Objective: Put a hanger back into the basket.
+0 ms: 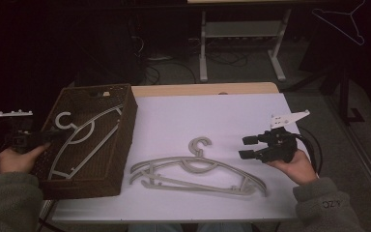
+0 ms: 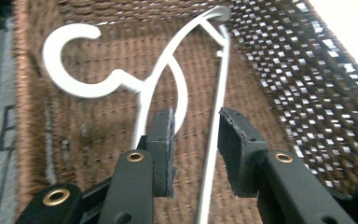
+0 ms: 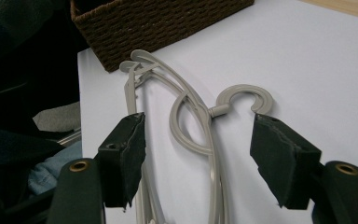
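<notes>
A grey hanger (image 1: pixel 84 140) lies slantwise in the wicker basket (image 1: pixel 125 140) at the table's left, its hook toward the basket's far left corner. The left gripper (image 1: pixel 53 137) reaches over the basket's left wall above it. In the left gripper view the jaws stand apart, not pressing; the hanger's straight bar (image 2: pixel 214 154) runs up between them, and the hook (image 2: pixel 70 60) lies beyond the tips.

More hangers (image 1: pixel 198 171) lie stacked on the white table (image 1: pixel 183 116), just right of the basket. The right gripper (image 1: pixel 251 147) hovers near their right end, jaws wide apart and empty. The right sleeve's cuff (image 1: pixel 326 203) bears small lettering, too blurred to read.
</notes>
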Available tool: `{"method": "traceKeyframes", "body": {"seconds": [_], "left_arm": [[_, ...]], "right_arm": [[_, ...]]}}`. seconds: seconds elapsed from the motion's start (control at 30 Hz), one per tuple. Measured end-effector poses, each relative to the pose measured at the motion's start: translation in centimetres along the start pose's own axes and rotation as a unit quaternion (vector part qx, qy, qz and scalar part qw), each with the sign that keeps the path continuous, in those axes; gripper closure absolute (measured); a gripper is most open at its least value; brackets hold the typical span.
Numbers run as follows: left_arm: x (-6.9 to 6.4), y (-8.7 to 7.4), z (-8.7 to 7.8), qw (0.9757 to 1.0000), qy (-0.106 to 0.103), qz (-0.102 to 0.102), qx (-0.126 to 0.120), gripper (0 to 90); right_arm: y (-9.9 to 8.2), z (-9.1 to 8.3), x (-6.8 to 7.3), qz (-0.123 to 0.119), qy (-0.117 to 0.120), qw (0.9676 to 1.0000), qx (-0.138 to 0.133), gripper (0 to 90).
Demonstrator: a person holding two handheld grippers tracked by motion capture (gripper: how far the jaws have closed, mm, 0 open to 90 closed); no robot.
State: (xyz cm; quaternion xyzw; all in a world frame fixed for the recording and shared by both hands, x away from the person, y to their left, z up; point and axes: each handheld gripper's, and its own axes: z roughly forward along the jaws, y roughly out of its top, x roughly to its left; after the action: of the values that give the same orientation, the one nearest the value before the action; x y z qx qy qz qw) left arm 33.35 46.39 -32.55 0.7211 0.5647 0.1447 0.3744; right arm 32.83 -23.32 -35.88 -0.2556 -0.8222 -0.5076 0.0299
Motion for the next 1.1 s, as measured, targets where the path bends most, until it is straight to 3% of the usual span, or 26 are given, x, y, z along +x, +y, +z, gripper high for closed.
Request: {"method": "traceKeyframes", "body": {"seconds": [0.33, 0.47, 0.63, 0.73, 1.1], "left_arm": [[-1.8, -0.3, -1.1, 0.9991, -0.033, 0.02, -0.019, 62.9], [-3.1, -0.1, -1.3, 0.9976, -0.05, 0.044, -0.018, 59.9], [-4.3, 0.0, -1.5, 0.9962, -0.066, 0.05, -0.027, 57.6], [-5.3, 0.2, -1.6, 0.9944, -0.075, 0.069, -0.028, 56.2], [-7.0, 0.1, -1.3, 0.9918, -0.095, 0.079, -0.035, 52.7]], "right_arm": [[-0.1, -0.2, -0.5, 0.005, -0.015, 0.9999, -0.002, 34.0], [-0.1, 0.0, -0.3, 0.002, -0.02, 0.9998, 0.004, 33.4], [-0.1, -0.1, -0.2, 0.002, -0.027, 0.9996, 0.0, 32.5], [-0.1, -0.3, -0.2, 0.001, -0.034, 0.9994, -0.001, 31.4], [-0.2, -0.6, -0.2, 0.004, -0.042, 0.9991, -0.004, 29.0]]}}
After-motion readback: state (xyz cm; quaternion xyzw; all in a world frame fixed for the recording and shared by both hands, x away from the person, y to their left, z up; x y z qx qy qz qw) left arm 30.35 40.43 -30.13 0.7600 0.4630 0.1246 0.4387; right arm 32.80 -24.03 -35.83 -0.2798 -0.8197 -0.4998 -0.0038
